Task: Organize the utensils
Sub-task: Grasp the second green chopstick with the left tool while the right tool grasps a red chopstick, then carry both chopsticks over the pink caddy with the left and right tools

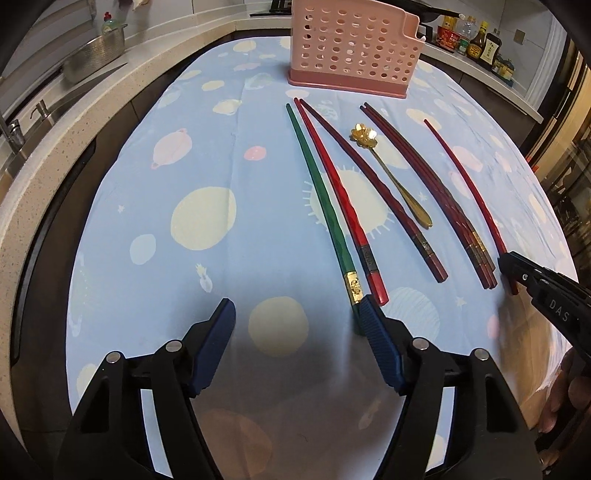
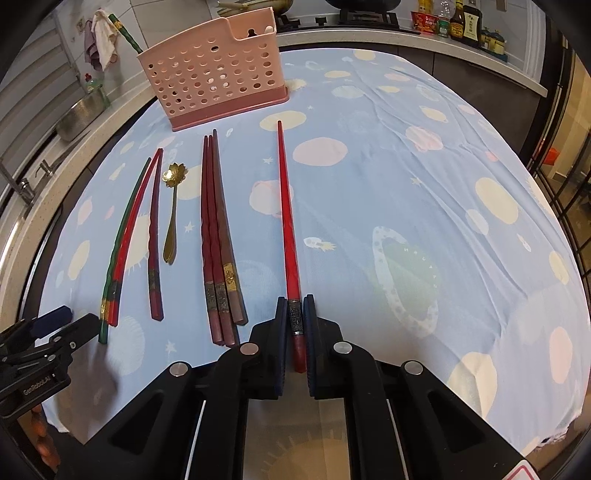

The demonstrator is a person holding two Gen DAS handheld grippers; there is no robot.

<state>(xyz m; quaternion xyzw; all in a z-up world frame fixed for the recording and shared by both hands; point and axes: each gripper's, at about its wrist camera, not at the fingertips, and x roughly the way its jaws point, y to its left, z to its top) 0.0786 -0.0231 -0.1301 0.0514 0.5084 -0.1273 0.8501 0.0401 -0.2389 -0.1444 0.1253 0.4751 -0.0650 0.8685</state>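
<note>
The right gripper (image 2: 295, 325) is clamped on the single red chopstick (image 2: 285, 214), pads pinching its decorated handle end while the shaft lies flat on the blue planet-print tablecloth (image 2: 406, 166), tip aimed at the far side. Over on the other side, the left gripper (image 1: 299, 317) stands with jaws apart and nothing between them (its right pad sits right at the butt of the green chopstick (image 1: 317, 192), and whether it touches I cannot tell). Beside the green one lie a bright red chopstick (image 1: 340, 195) and a dark red chopstick (image 1: 373, 188), then the gold flower spoon (image 1: 388, 173), then a bundle of three dark chopsticks (image 1: 432, 188). The pink perforated holder (image 1: 351, 48) stands upright at the far end, already holding one green chopstick (image 2: 127, 31) in the right wrist view.
</note>
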